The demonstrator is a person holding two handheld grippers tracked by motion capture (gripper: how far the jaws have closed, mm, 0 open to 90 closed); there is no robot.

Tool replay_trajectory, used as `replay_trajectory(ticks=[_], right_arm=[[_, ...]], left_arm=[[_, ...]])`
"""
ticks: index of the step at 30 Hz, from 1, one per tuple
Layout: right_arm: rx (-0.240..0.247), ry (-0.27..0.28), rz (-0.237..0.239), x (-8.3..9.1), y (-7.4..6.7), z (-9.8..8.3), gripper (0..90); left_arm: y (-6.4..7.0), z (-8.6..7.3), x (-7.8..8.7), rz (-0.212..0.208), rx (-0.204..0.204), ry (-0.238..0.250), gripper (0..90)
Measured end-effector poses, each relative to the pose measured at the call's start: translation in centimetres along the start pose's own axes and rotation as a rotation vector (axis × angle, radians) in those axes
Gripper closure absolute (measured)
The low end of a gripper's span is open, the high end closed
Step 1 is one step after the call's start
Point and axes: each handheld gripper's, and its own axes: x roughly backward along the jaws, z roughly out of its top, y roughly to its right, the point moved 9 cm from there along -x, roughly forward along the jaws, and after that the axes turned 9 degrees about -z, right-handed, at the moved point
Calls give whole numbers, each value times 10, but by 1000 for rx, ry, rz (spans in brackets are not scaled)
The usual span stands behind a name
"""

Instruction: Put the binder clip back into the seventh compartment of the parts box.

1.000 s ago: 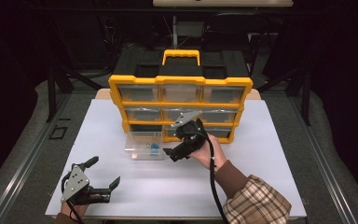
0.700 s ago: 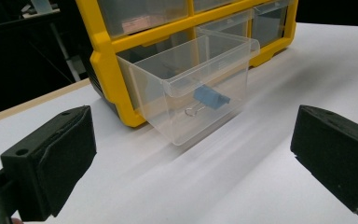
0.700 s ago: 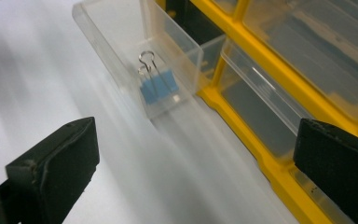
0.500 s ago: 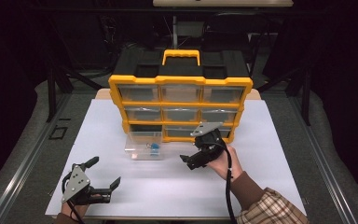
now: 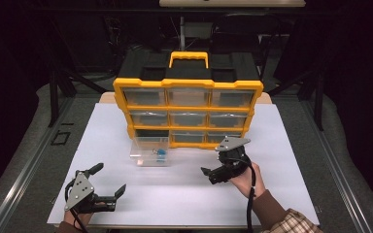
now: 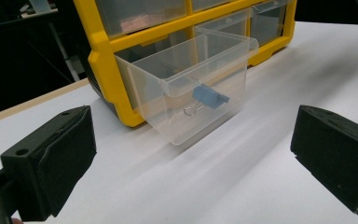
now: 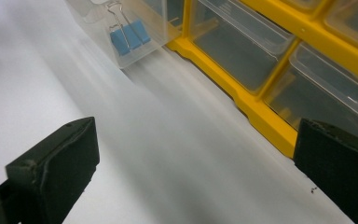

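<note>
I'm holding my right hand-held gripper (image 5: 212,174) low over the white desk (image 5: 291,145), jaws spread wide, gripping nothing. It's sitting just in front of the yellow organizer (image 5: 188,114), near its bottom right drawers. In the right gripper view I'm looking along the organizer's lower yellow frame (image 7: 261,116), with the clear drawer (image 7: 140,28) at upper left.

My left hand-held gripper (image 5: 108,187) is resting near the front left edge of the desk, jaws also wide apart, empty, well apart from the right one.

The clear drawer (image 5: 150,151) is standing out of the organizer on the desk, just in front of the bottom left slot, which is showing dark and open. In the left gripper view the drawer (image 6: 191,88) is touching or nearly touching the yellow frame; can't tell which. A blue binder clip (image 6: 209,97) is lying inside it, wire handles pointing away from the blue body (image 7: 129,38). The drawer is sitting between the two hand-held grippers, nearer the organizer.
</note>
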Motion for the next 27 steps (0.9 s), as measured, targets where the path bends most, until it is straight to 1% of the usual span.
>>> replay_trajectory(ticks=[4, 9, 14, 15, 17, 20, 22, 27], right_arm=[[-22, 4, -10, 5, 5, -8, 0], [-36, 4, -25, 10, 9, -20, 0], [-43, 6, -50, 14, 12, -33, 0], [-48, 3, -48, 15, 13, -36, 0], [-54, 8, -63, 16, 14, -41, 0], [-49, 8, -77, 19, 15, -46, 0], [-40, 14, -95, 22, 16, -50, 0], [-47, 28, -111, 24, 17, -59, 0]], left_arm=[[0, 0, 0, 0, -2, -1, 0], [1, 0, 0, -1, -5, -3, 0], [0, 0, 0, -1, -3, -3, 0], [0, 0, 0, -1, -3, -4, 1], [0, 0, 0, 0, -3, -4, 0], [0, 0, 0, 1, -2, -4, 1], [0, -1, -1, 2, -2, -5, 1], [0, -1, -1, 0, -1, -6, 0]])
